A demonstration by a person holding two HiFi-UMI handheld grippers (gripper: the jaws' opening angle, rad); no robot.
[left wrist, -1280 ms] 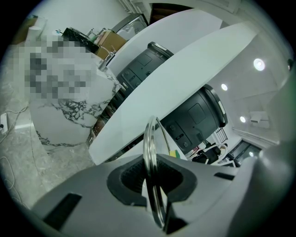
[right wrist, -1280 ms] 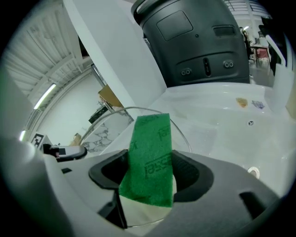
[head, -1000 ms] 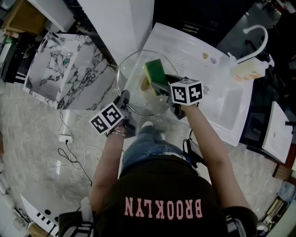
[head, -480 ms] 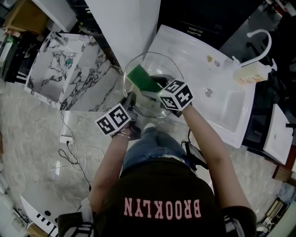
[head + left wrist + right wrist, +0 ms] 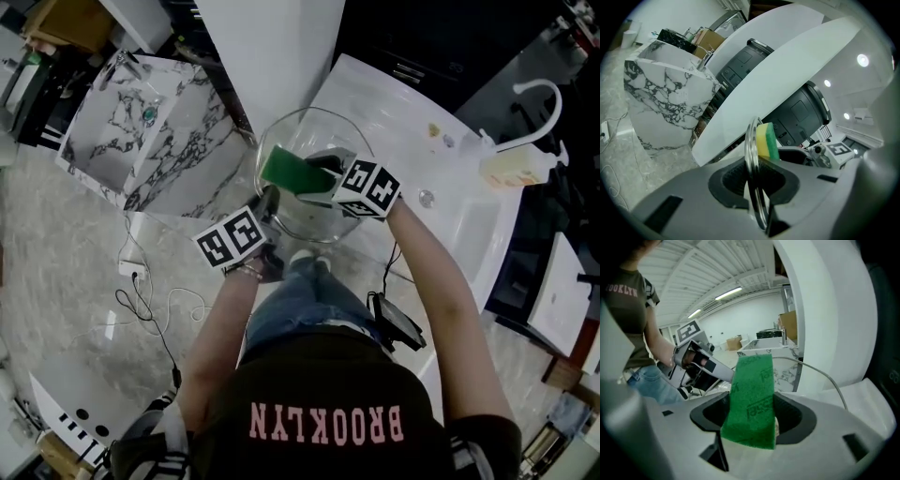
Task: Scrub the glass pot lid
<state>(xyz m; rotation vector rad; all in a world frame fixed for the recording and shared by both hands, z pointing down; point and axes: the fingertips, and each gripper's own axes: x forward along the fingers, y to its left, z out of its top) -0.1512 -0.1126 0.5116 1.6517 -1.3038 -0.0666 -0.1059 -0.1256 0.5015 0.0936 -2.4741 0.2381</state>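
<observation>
Overhead, the glass pot lid (image 5: 314, 217) is gripped by its metal rim in the closed left gripper (image 5: 266, 201), off the white counter's (image 5: 450, 178) near edge, while a green sponge (image 5: 289, 169), clamped in the right gripper (image 5: 317, 172), is laid against the glass

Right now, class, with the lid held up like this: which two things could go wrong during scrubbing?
1. The left tool grips the round glass pot lid only by its metal rim at one edge. Pressure might lever it loose, and it seems to overhang the white sink counter, above the floor.
2. The right tool pinches the green-and-yellow sponge by one end. It may fold, letting the hard tool strike glass.
</observation>
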